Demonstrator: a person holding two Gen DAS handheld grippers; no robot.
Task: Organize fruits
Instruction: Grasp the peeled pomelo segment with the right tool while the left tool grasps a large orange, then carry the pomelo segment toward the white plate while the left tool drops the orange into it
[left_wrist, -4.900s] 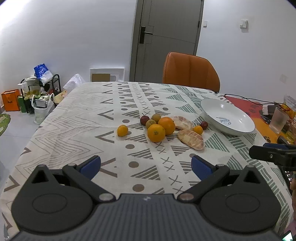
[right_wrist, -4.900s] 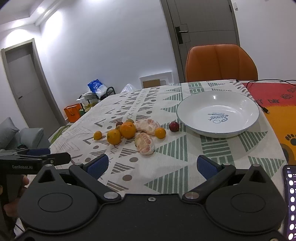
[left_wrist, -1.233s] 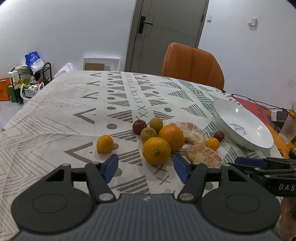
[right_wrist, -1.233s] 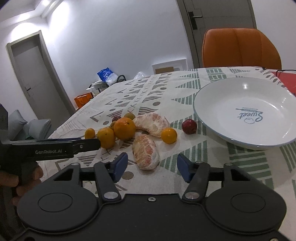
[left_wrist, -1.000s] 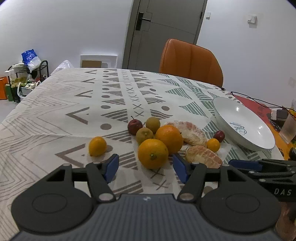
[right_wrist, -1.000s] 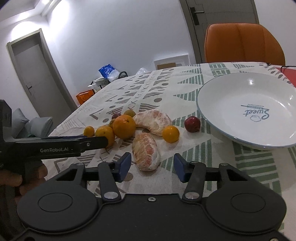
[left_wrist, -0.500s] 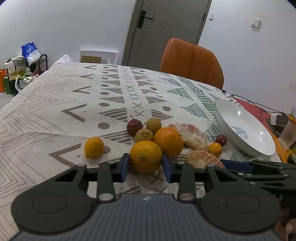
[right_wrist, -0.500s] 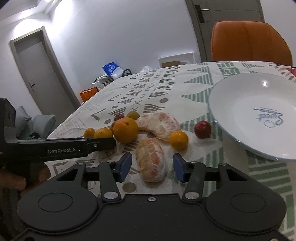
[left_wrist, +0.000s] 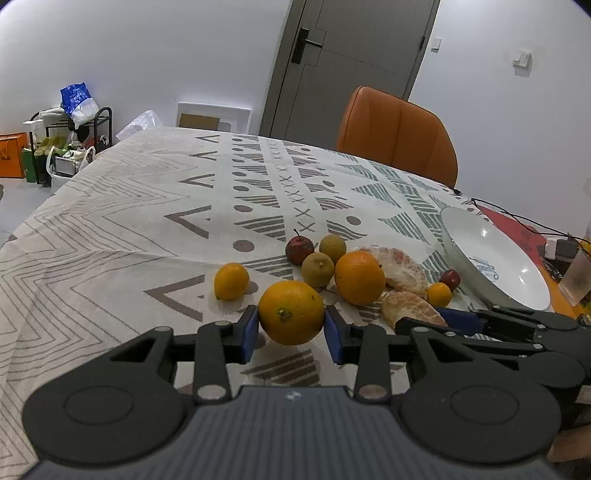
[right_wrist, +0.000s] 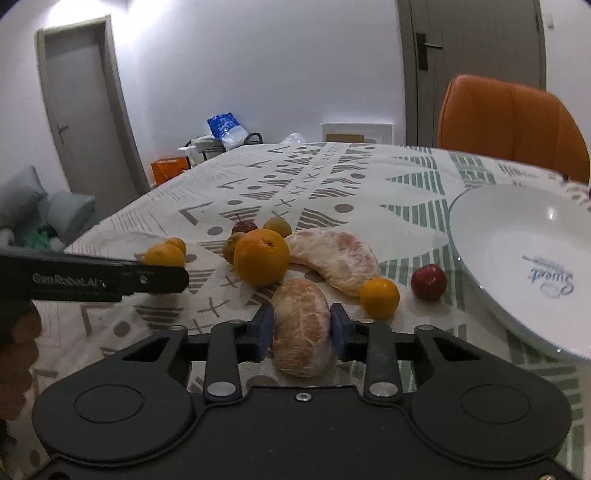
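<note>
My left gripper (left_wrist: 291, 328) is shut on the near orange (left_wrist: 291, 312). My right gripper (right_wrist: 301, 328) is shut on a peeled citrus half (right_wrist: 301, 326), still low over the cloth. Left on the tablecloth are a second orange (left_wrist: 359, 278), a second peeled half (right_wrist: 334, 260), two small yellow citrus (left_wrist: 231, 280) (right_wrist: 379, 297), two greenish fruits (left_wrist: 317, 270) and two small red fruits (left_wrist: 298, 249) (right_wrist: 428, 281). The white plate (right_wrist: 517, 236) stands empty at the right.
An orange chair (left_wrist: 397, 133) stands at the table's far side. A red mat with cables (left_wrist: 517, 229) and a cup (left_wrist: 578, 277) lie right of the plate. The left gripper's body (right_wrist: 92, 278) reaches in from the left in the right wrist view.
Both grippers moved forward and closed: the left on the near orange, the right on the peeled citrus half.
</note>
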